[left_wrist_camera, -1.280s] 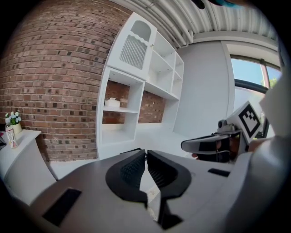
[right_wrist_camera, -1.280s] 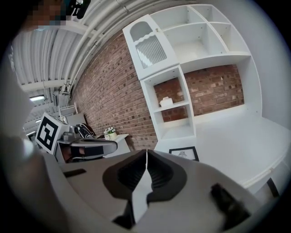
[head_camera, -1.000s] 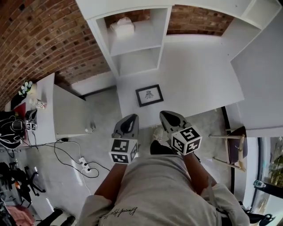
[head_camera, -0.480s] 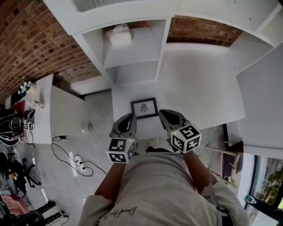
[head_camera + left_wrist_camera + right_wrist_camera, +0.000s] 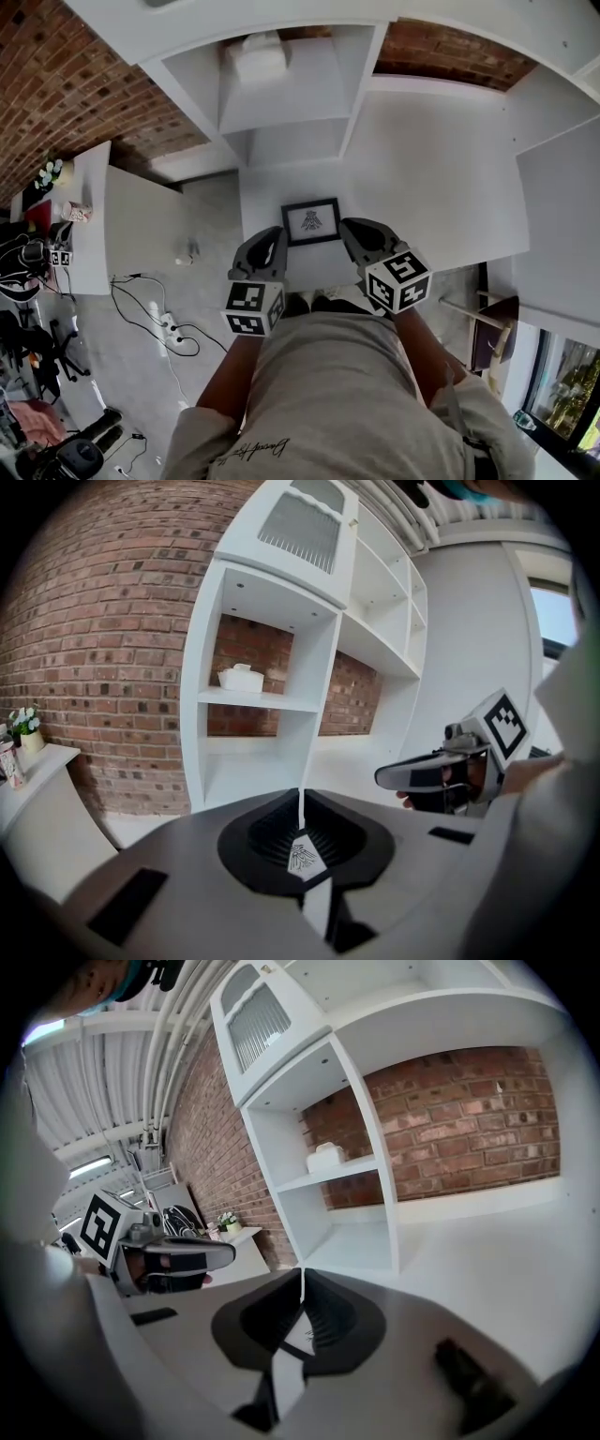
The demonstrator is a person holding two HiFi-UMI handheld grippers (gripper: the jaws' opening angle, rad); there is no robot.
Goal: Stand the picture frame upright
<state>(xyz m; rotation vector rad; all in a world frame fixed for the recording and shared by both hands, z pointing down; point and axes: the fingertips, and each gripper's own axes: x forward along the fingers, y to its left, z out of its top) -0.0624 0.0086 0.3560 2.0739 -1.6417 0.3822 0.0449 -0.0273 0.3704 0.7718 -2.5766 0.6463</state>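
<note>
Along the back, a red brick wall [image 5: 84, 84], and against it a tall white open shelving unit [image 5: 281, 141]; on its upper shelf, a small white lidded box [image 5: 255, 58]. Beside the unit, a broad white tabletop [image 5: 441, 187]. Off to the left, a white side table [image 5: 94, 253] with a small pot of white flowers [image 5: 49, 173] near its far end. On the grey floor [image 5: 122, 375] close by, a white power strip [image 5: 172, 330] trailing black cables. At the right edge, a wooden stool with a dark seat [image 5: 483, 337]
</note>
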